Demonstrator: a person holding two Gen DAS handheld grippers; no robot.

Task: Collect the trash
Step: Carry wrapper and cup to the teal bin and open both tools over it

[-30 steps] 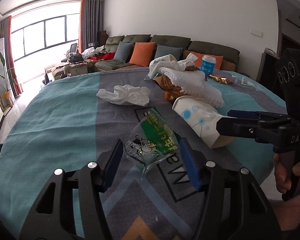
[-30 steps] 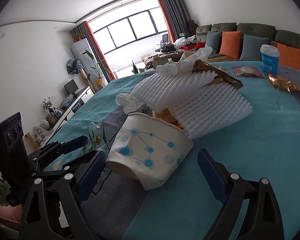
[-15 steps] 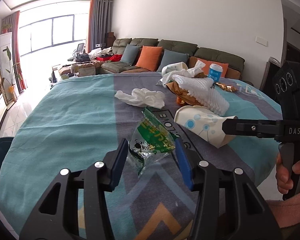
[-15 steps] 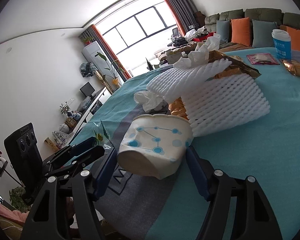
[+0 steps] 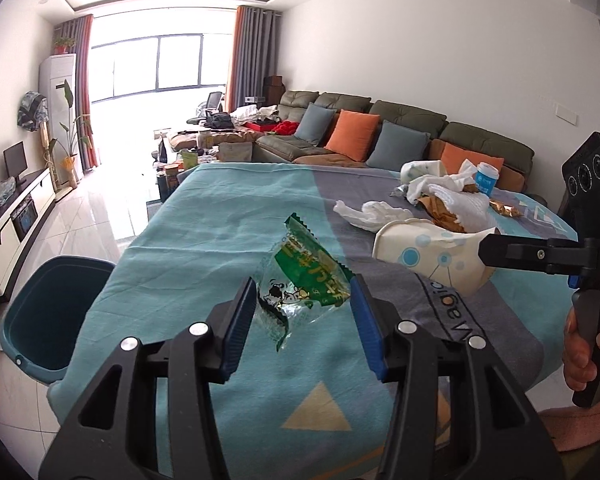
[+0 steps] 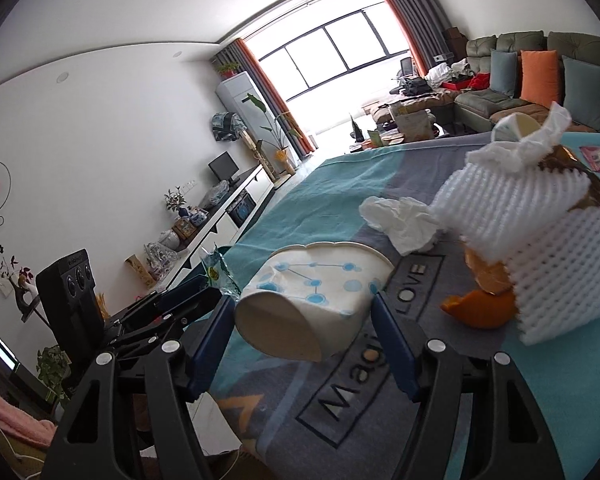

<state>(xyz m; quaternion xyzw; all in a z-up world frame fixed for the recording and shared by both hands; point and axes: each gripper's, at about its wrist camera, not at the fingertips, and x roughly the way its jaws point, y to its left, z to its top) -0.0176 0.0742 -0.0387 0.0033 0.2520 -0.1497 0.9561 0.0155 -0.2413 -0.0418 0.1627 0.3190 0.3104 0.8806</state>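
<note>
Teal-and-grey cloth (image 5: 204, 240) covered the table. At lower centre of the left view, our left gripper (image 5: 304, 320) pinched a green-and-clear plastic wrapper (image 5: 304, 280). At lower centre of the right view, our right gripper (image 6: 304, 320) clamped a crushed white paper cup with blue dots (image 6: 312, 292), its jaws having just closed on it.

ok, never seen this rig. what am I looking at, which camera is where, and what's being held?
There is no robot. A person holds a two-finger gripper in each hand, and a fisheye camera on each looks along its fingers. The left view shows the left gripper; its jaws have just been closing and now grip a green snack wrapper. The right view shows the right gripper, likewise just closed on a crumpled paper cup. On the teal cloth lie a tissue, foam netting and orange peel. A blue bin stands beside the table.
</note>
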